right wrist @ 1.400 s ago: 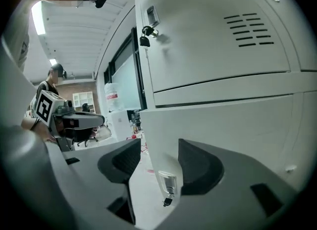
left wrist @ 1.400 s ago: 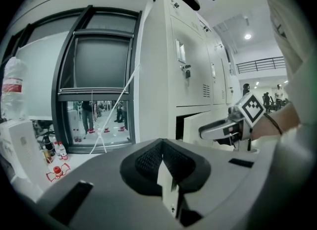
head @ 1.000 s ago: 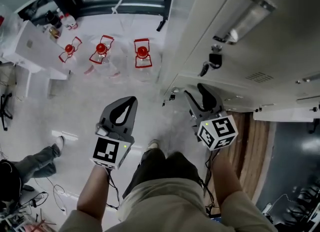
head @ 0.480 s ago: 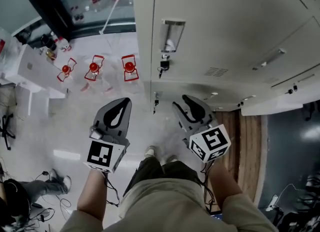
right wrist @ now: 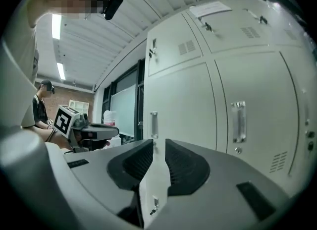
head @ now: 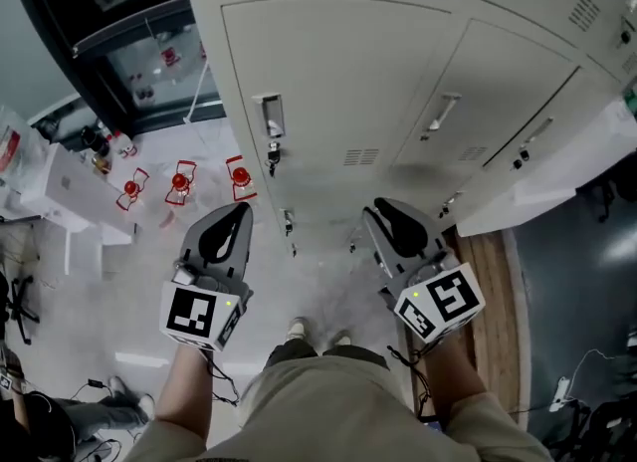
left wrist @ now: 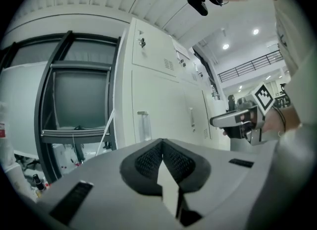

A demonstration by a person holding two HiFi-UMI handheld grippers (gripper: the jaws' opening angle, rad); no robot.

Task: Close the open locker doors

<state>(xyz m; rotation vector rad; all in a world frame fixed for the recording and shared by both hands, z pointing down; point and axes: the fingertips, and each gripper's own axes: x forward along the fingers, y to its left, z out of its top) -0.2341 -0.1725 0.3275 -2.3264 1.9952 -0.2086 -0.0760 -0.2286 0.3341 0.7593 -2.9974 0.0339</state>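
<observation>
Head view, nearest first: the left gripper holds its jaws together and empty, the right gripper has just been closing to a narrow empty slit, and beyond both stand shut locker doors, with an open door jutting from the bank's right edge.

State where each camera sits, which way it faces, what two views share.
Head view: on the person's head, facing steeply down at lockers, floor, forearms, left gripper and right gripper.
Left gripper view: rides that gripper, facing lockers along shut fingers; right forearm shows.
Right gripper view: likewise, fingers just closing, nothing between.
Shared: each gripper view shows the other gripper.
</observation>
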